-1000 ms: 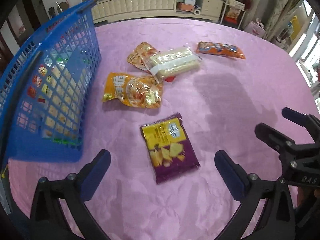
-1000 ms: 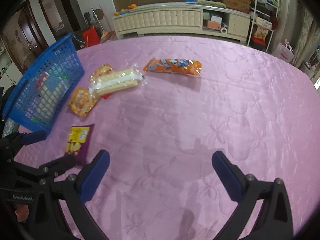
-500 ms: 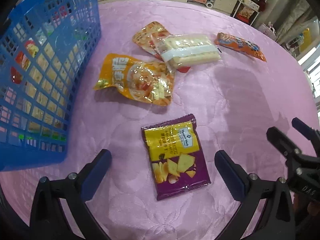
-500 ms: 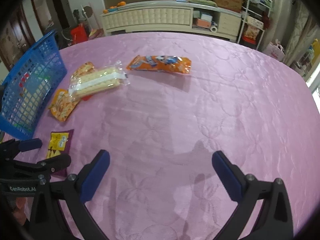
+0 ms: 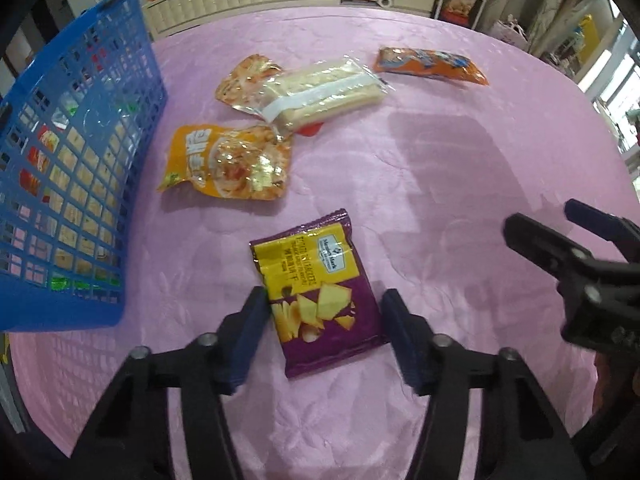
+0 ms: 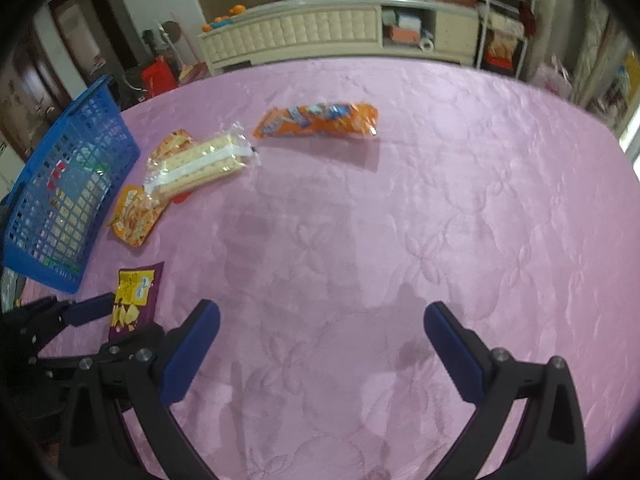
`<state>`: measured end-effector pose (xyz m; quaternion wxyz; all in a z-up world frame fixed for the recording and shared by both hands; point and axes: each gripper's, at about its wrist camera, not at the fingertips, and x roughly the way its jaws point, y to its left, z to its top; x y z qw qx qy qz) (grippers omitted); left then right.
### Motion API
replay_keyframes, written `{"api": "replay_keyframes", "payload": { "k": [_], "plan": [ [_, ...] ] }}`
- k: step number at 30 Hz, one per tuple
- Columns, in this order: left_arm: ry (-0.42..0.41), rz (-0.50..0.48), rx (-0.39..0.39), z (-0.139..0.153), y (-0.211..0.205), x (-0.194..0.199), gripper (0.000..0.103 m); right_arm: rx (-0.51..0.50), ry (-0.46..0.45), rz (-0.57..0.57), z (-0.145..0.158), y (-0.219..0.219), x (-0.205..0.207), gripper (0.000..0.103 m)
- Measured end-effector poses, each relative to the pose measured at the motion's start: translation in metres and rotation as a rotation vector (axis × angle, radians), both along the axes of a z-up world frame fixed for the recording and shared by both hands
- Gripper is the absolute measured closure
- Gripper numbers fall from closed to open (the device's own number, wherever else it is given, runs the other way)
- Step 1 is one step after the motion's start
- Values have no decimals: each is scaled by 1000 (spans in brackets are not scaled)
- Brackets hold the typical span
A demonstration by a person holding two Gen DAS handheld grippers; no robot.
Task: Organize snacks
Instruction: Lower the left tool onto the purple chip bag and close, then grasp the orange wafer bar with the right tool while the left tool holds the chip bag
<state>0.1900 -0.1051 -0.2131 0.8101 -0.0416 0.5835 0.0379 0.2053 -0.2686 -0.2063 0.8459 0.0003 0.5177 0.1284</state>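
Note:
A purple and yellow chip bag [image 5: 320, 292] lies flat on the pink tablecloth. My left gripper [image 5: 324, 308] points down over its near half, and its jaws are closing. The left pad meets the bag's edge. The right pad stands a sliver off it, and the bag is not squeezed. The right wrist view shows the same bag [image 6: 132, 300] between the left fingers [image 6: 90, 308]. My right gripper [image 6: 320, 320] hangs open over bare cloth, holding nothing. It also shows at the right edge of the left wrist view [image 5: 560, 248].
A blue mesh basket [image 5: 80, 152] with several snacks inside stands at the left. Beyond the chip bag lie an orange pouch [image 5: 228, 164], a clear cracker pack [image 5: 320, 94] resting on another orange pouch [image 5: 244, 80], and a long orange packet [image 5: 430, 66]. A cream sideboard stands behind the table.
The left jaws have narrowed from wide apart to just beside the chip bag's edges, and the gripper has come down over it. The right gripper has stayed open and in place.

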Motion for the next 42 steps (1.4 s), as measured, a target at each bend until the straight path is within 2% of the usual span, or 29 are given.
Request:
{"api": "replay_keyframes", "payload": {
  "k": [3, 13, 19, 22, 26, 30, 31, 34, 42],
  "plan": [
    [-6, -1, -7, 0, 0, -2, 52, 20, 45, -31, -8, -4, 3, 0],
    [-67, -7, -57, 16, 2, -23, 52, -56, 39, 2, -11, 5, -1, 0],
    [-125, -36, -58, 36, 5, -17, 52, -82, 1, 113, 1, 12, 8, 0],
    [-165, -44, -72, 47, 8, -10, 52, -148, -57, 201, 14, 23, 17, 0],
    [-208, -51, -68, 57, 15, 10, 52, -201, -133, 289, 29, 33, 36, 0],
    [-235, -47, -68, 68, 23, 30, 52, -231, -149, 375, 29, 45, 62, 0],
    [-240, -48, -63, 66, 26, 37, 52, -240, -159, 390, 29, 47, 67, 1],
    [-254, -44, -52, 66, 27, 53, 52, -252, -162, 440, 27, 49, 81, 18],
    [-266, -69, -63, 59, 28, 80, 52, -304, -199, 527, 24, 58, 114, 21]
  ]
}}
